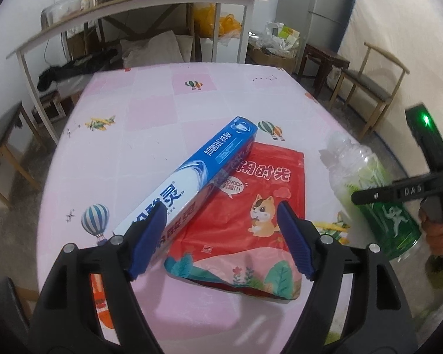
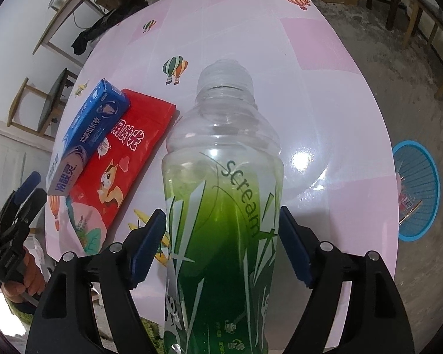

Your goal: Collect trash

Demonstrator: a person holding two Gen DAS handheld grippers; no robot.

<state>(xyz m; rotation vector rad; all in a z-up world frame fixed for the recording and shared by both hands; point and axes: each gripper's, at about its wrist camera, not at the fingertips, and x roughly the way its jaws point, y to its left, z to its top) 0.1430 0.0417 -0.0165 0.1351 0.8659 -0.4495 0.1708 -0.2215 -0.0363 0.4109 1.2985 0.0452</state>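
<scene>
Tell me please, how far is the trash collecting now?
Little looks done: the toothpaste box still lies on the red snack bag on the table. In hand: the right gripper stands open around the green bottle; the left gripper is open over box and bag. All three remain for the blue basket.

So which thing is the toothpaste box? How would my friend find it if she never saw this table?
Look at the table with the pink checked cloth with balloons on it. Near its front edge lies a flat red snack pouch with a cartoon cat, and the long blue and white cardboard toothpaste box lies slanted across that pouch's left side. It is the only long, straight-edged box; the clear plastic bottle with the green label beside them is round.
</scene>
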